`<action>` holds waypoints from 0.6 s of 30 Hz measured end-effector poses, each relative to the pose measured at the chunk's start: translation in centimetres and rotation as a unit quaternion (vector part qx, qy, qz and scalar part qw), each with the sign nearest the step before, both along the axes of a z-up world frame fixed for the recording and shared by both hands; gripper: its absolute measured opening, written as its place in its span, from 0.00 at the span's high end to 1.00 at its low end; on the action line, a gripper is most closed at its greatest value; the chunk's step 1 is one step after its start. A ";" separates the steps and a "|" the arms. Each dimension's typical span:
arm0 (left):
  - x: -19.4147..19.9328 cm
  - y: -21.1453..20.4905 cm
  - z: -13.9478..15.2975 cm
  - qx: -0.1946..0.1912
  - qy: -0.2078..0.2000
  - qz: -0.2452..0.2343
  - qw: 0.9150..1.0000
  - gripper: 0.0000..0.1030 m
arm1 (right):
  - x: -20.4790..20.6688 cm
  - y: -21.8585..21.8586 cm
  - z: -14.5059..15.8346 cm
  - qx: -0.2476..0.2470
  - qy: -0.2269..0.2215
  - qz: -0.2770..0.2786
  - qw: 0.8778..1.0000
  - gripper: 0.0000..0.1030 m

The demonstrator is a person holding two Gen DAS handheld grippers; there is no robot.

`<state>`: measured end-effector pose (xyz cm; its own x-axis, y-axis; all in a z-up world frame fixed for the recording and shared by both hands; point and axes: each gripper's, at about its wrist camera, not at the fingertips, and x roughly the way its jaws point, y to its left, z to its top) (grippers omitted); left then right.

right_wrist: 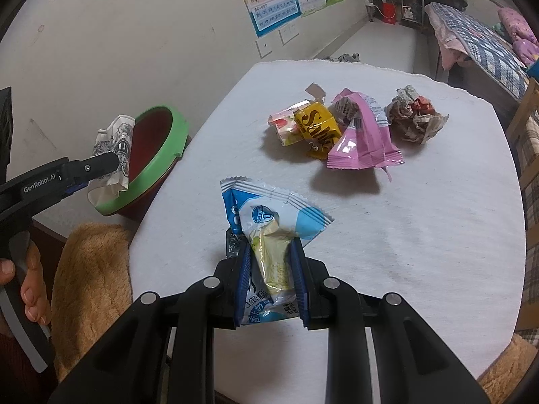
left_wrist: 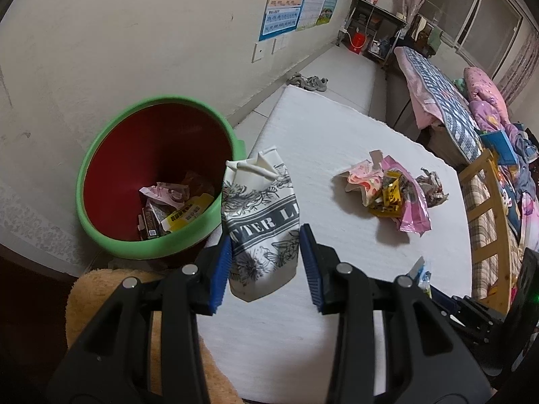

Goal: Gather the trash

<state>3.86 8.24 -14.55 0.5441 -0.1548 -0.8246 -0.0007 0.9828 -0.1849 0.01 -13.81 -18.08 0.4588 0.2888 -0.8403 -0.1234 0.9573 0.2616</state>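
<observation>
Two pieces of trash are in your grip at once, so finish one drop before the other. Your left gripper (left_wrist: 266, 266) has its blue pads pressed on the sides of a white bag with black floral print (left_wrist: 261, 222), hanging just beside the green rim of the bin (left_wrist: 101, 155), which already has wrappers at its red bottom. Carry the bag over the middle of the opening before you part the fingers; released where it hangs now, it could catch the rim and fall outside. Your right gripper (right_wrist: 271, 276) is clamped on a blue-and-white snack wrapper (right_wrist: 269, 222) above the near part of the table; it is slippery film, so keep the squeeze steady until it is over the bin too. Still left on the white cloth of the table (right_wrist: 421, 235) is a cluster well ahead: a yellow wrapper (right_wrist: 318, 124), a pink wrapper (right_wrist: 363, 141) and a crumpled paper ball (right_wrist: 414, 114). Beyond lie a pale wall with posters (left_wrist: 286, 3), a bed with patterned quilts (left_wrist: 444, 101) and a tan plush cushion (right_wrist: 91, 279) at the table's near edge.
</observation>
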 end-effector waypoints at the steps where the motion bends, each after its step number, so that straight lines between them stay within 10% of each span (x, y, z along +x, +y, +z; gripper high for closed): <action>1: 0.0 0.1 0.0 0.001 0.000 0.001 1.000 0.63 | 0.0 0.0 0.0 -0.001 0.000 0.000 1.000 0.77; 18: 0.4 3.1 1.7 0.005 -0.026 0.032 0.999 0.63 | 1.3 2.5 1.8 -0.006 -0.025 0.028 0.999 0.77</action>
<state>4.23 11.37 -12.86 0.5954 -0.1093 -0.7960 -0.0548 0.9829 -0.1760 1.29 -11.30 -16.26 0.4839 0.3059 -0.8200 -0.1902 0.9513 0.2426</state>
